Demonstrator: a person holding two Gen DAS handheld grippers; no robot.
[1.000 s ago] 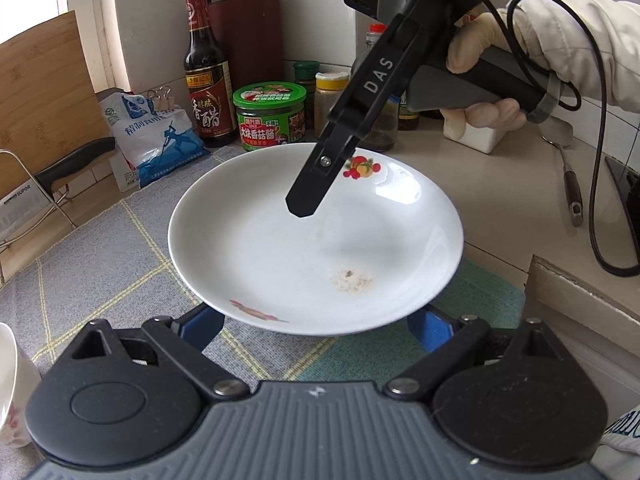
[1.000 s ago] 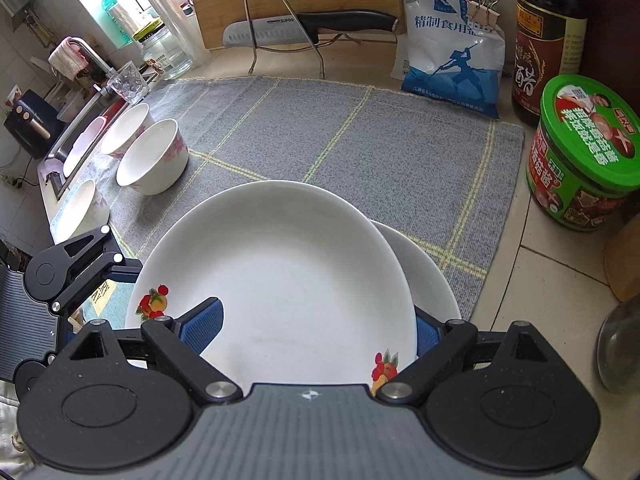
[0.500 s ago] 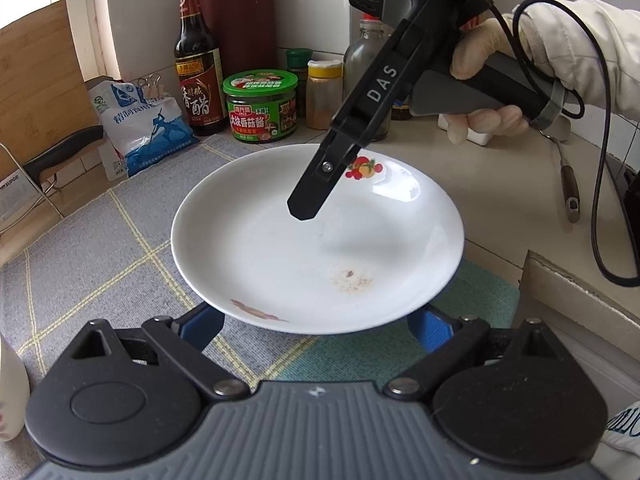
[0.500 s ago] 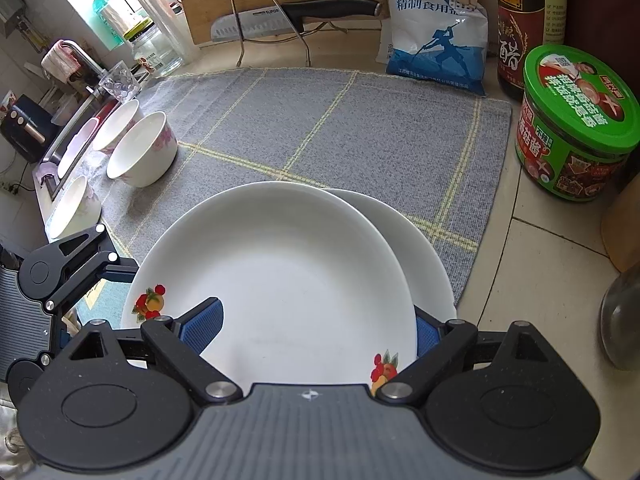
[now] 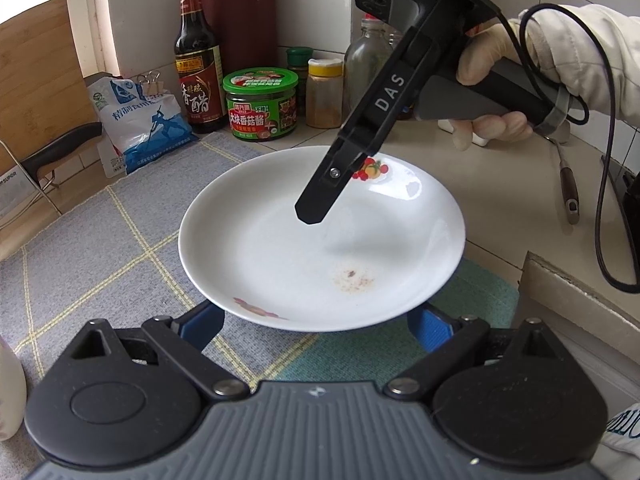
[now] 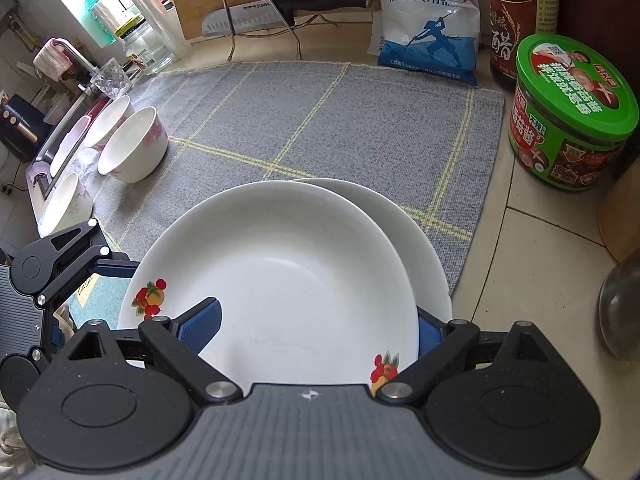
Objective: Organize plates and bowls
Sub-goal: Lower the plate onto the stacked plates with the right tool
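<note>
A white plate with fruit prints (image 6: 280, 272) is held tilted by my right gripper (image 6: 318, 326), whose jaws are shut on its near rim. It also shows in the left wrist view (image 5: 304, 248), with one right finger (image 5: 320, 200) over it. A second white plate (image 6: 416, 232) lies under it on the grey mat (image 6: 320, 120). My left gripper (image 5: 316, 326) is open, its blue pads to either side below the plate's near rim. Several white bowls (image 6: 134, 144) stand at the mat's left end.
A green-lidded jar (image 6: 568, 116), a dark vinegar bottle (image 6: 520, 20) and a blue-white salt bag (image 6: 432, 28) stand at the mat's far right. A knife on a wire rack (image 6: 280, 12) leans by the cutting board. The sink (image 6: 52, 120) is at the left.
Both grippers and the held plate have shifted a little toward the jars, so the plate overlaps the lower plate more. Grip states are unchanged.
</note>
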